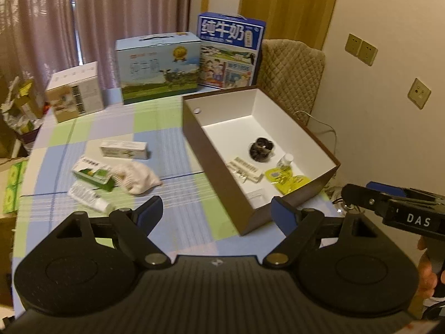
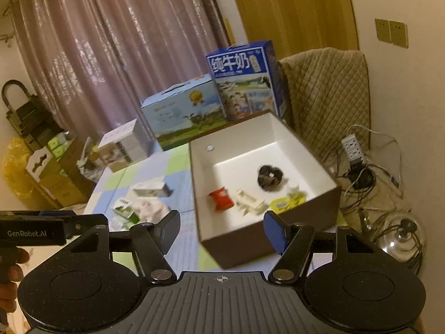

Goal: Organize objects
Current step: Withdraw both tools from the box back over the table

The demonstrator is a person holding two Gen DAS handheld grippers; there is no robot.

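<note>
We hold both claws spread wide and empty: the left gripper and right gripper. Ahead of them the brown box already holds a dark bundle, a yellow packet and what may be a red pouch. Ahead-left, cartons, a cloth and a tube remain on the checked tablecloth. Curtains hang beyond.

The box near wall hides the red packet in the left wrist view, and the right wrist view hides the tube behind the left gripper. The cloth and cartons beside it blur there. Small print on the milk cases is unreadable.
</note>
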